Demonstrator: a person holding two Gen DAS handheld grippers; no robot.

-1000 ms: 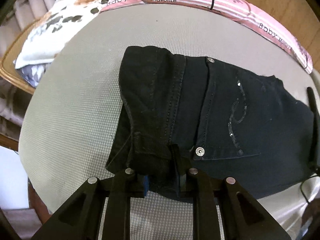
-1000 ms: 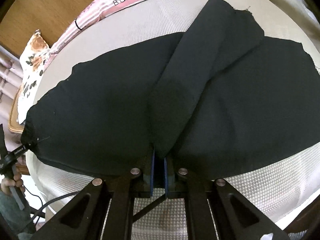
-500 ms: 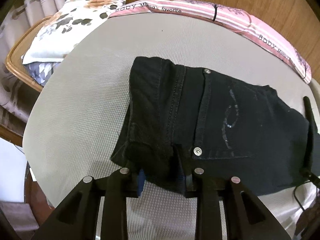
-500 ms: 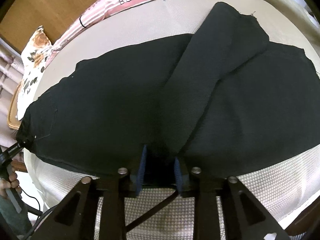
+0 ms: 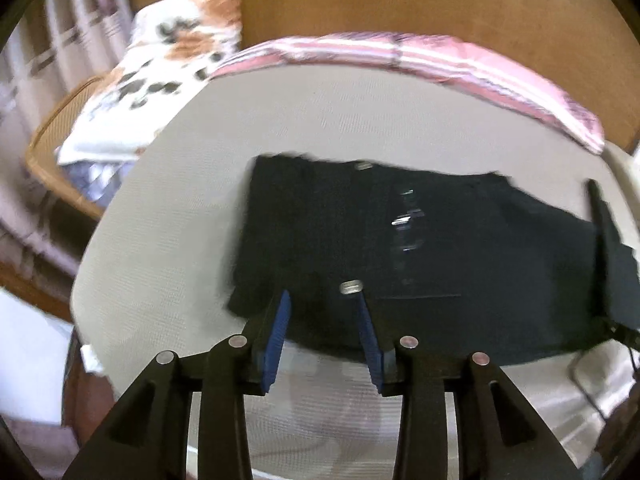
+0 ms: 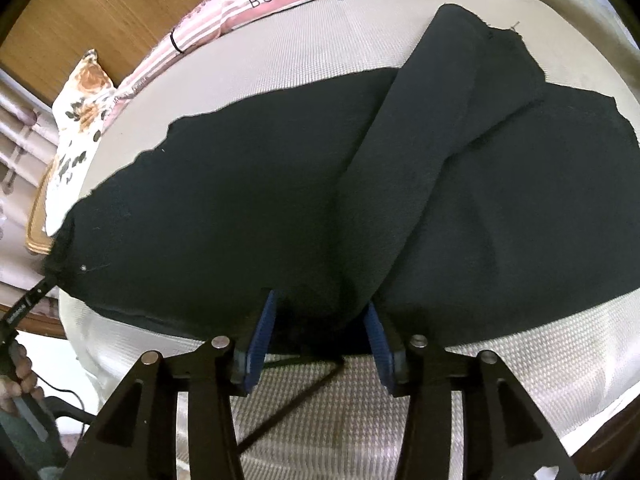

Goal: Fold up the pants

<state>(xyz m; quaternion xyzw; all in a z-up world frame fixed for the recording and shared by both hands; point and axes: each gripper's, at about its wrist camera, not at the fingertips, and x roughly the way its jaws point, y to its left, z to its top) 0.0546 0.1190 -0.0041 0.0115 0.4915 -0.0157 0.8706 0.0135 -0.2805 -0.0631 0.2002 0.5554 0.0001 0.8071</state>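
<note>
Black pants (image 5: 400, 248) lie flat on a grey-white bed sheet (image 5: 168, 240). The left wrist view shows the waistband end with a rivet and pocket stitching. My left gripper (image 5: 322, 324) is open, its blue pads (image 5: 276, 340) on either side of the pants' near edge, holding nothing. The right wrist view shows the legs (image 6: 280, 208), one leg (image 6: 440, 120) folded diagonally across the other. My right gripper (image 6: 320, 332) is open at the near edge by the fold, holding nothing.
A pink striped blanket (image 5: 420, 60) lies along the far edge by a wooden headboard (image 5: 400, 0). A floral pillow (image 5: 160, 80) sits on a wicker chair (image 5: 40, 152) at the left. The other gripper's handle (image 5: 612, 260) shows at the right edge.
Both grippers have opened and let go of the pants. The left gripper has pulled back and tilted up; its view is blurred by motion.
</note>
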